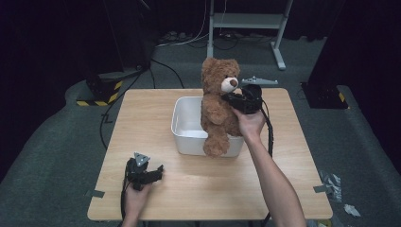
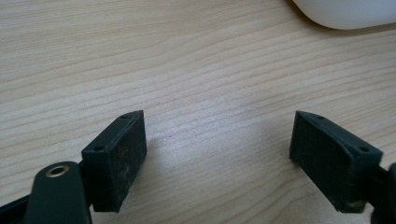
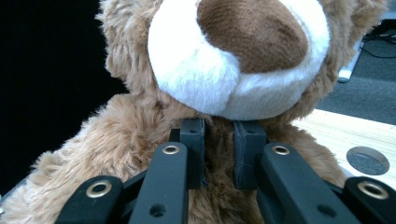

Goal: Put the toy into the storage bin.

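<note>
Bin (image 1: 182, 124), white, holds the brown teddy bear (image 1: 218, 106) upright at the table's (image 1: 142, 142) centre, head at twelve o'clock, one leg over the rim at six; the right gripper (image 1: 235, 99) pinches its chest from three o'clock. Left gripper (image 2: 217, 154) view: jaws wide apart over bare wood. Right gripper view: jaws clamped on fur under the white muzzle
</note>
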The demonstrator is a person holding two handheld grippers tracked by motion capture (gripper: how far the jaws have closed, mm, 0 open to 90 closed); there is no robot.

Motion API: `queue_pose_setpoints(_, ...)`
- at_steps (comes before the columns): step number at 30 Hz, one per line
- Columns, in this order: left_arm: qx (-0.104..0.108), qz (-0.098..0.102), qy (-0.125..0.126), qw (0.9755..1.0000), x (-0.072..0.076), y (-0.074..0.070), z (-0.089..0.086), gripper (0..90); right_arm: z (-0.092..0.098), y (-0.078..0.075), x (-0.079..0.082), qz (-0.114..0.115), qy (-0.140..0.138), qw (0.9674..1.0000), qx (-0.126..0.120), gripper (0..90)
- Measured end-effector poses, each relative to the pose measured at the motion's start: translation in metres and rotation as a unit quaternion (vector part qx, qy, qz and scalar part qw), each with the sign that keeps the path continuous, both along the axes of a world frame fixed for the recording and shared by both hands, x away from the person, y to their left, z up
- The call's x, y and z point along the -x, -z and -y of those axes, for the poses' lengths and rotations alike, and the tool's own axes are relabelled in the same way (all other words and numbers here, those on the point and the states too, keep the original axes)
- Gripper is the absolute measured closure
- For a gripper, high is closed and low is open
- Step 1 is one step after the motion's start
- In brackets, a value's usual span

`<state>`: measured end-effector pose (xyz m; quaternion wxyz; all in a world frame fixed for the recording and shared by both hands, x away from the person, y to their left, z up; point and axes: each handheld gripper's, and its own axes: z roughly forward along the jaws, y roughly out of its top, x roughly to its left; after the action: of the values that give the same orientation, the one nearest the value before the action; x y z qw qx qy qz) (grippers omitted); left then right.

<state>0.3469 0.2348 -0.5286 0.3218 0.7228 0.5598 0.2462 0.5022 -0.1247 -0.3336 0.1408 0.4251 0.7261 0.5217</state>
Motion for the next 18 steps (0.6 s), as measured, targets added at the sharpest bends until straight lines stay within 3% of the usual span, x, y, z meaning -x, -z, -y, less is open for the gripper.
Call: queue_pose_setpoints(18, 0.0, -0.001, 0.0, 1.0, 0.0001, -0.0001, 0.0, 18.7, -0.0004, 0.0043, -0.0021, -0.001, 0.008, 0.9999, 0.013, 77.6)
